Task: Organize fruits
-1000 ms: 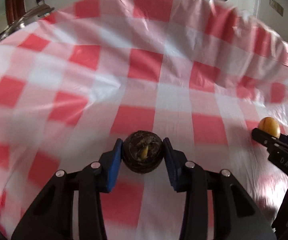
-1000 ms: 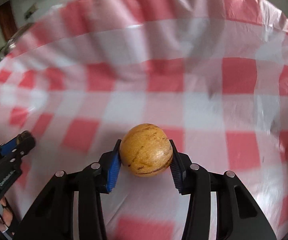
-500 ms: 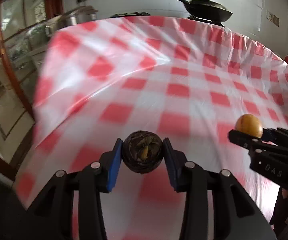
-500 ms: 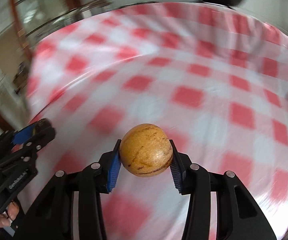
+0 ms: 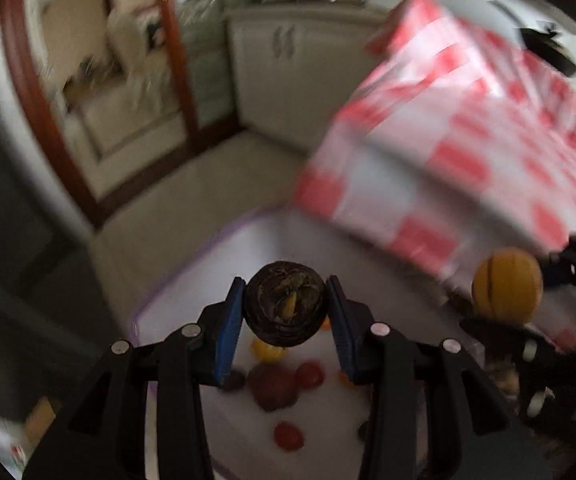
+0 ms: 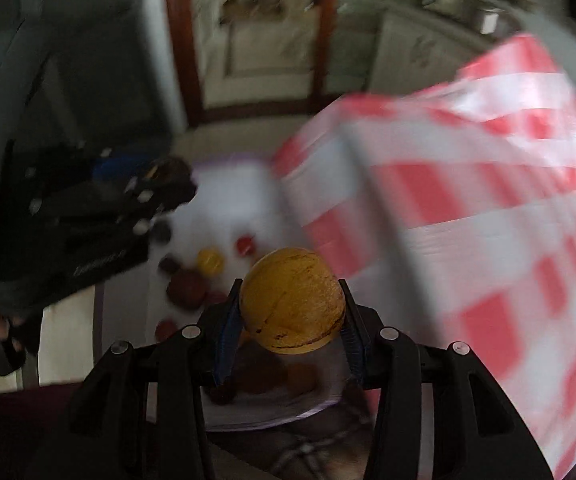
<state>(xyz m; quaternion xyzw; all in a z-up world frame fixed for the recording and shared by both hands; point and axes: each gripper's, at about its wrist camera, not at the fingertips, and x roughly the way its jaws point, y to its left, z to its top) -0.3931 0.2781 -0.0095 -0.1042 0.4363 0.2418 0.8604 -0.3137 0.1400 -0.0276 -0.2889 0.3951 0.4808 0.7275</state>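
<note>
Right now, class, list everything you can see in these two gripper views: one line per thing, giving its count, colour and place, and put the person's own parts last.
Dark fruit: one, dark brown, between the left gripper's pads.
Yellow fruit: one, yellow-orange with brown streaks, between the right gripper's pads.
White bin: one, white with a purple rim, on the floor beside the table.
Loose fruits: several, red, yellow and dark, in the bin; too blurred to count.
Tablecloth: one, red and white checks, on the table at right.
Cabinet: one, pale, behind.
Left gripper: black, blue pads, shut on the dark fruit.
Right gripper: black, blue pads, shut on the yellow fruit.
</note>
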